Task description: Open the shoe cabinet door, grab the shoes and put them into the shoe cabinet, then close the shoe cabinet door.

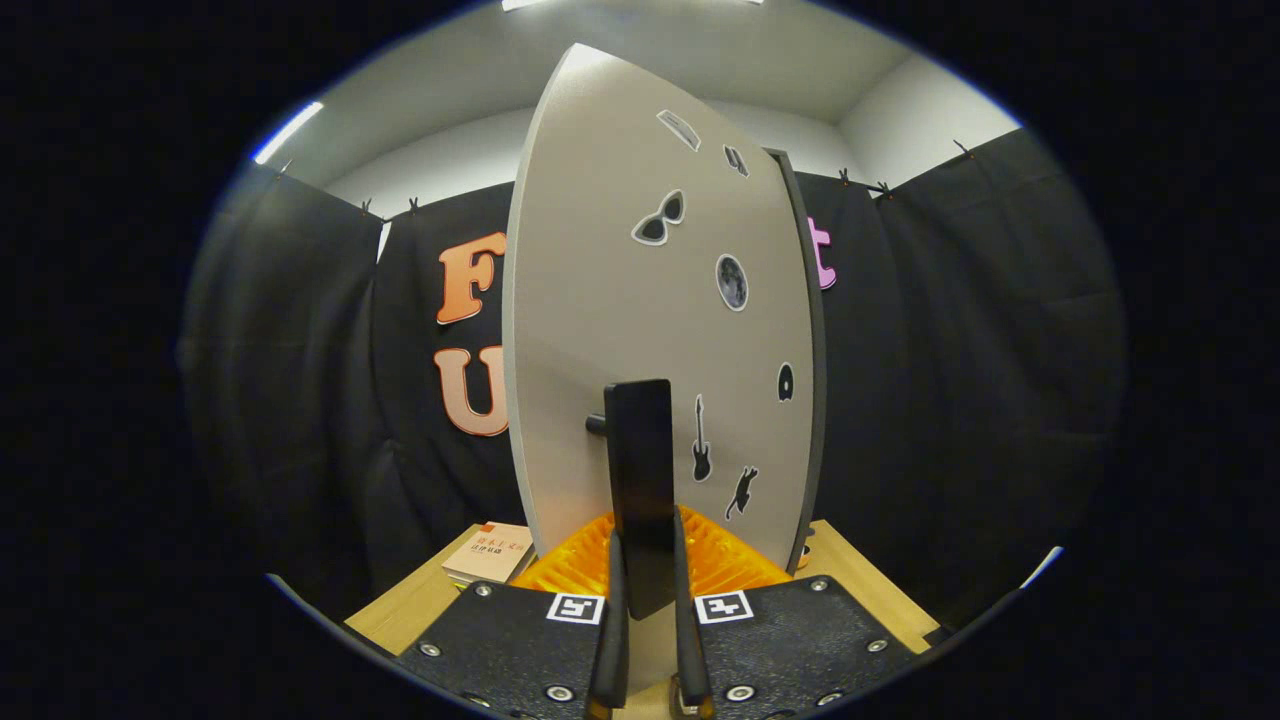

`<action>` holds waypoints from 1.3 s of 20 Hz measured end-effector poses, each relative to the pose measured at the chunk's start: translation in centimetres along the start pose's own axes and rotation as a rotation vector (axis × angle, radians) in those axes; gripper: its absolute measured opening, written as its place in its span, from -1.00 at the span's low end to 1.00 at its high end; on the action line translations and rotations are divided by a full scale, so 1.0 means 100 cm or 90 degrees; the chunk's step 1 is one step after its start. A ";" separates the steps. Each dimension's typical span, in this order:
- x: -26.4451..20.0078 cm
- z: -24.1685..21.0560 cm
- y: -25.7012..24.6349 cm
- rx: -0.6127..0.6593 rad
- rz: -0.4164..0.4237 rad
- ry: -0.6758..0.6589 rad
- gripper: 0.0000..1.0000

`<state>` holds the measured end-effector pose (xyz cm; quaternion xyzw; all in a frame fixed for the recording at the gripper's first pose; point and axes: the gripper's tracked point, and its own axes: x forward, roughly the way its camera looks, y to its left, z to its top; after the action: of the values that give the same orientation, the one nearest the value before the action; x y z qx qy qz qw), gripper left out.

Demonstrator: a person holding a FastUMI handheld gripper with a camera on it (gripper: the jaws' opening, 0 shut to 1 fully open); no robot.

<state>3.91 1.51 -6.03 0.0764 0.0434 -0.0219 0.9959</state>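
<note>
Jaws clamp door handle [640,490] — bar upright.

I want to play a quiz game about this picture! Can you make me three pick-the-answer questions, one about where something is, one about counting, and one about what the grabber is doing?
1. Where is the book with the orange and white cover?
A. On the wooden table, beside the door
B. On top of the door
C. Between the fingers

2. How many guitar stickers are on the pale grey cabinet door?
A. Three
B. One
C. None

3. What are the gripper's fingers doing?
A. Spread wide in the air
B. Pressing on the book
C. Closed on the black flat door handle

Answers:
1. A: the book lies on the wooden table by the door's lower edge.
2. B: a single black guitar sticker shows on the cabinet door.
3. C: both fingers of the gripper press the sides of the door handle, which stands between them.
</note>
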 end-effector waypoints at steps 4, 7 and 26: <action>-0.027 0.002 -0.042 -0.007 0.011 -0.006 -0.62; -0.046 0.003 -0.069 -0.021 0.016 -0.014 -0.63; -0.071 0.003 -0.233 0.046 -0.001 -0.033 -0.80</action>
<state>-4.33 -21.31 -8.56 0.1114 0.0167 -0.0259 0.9933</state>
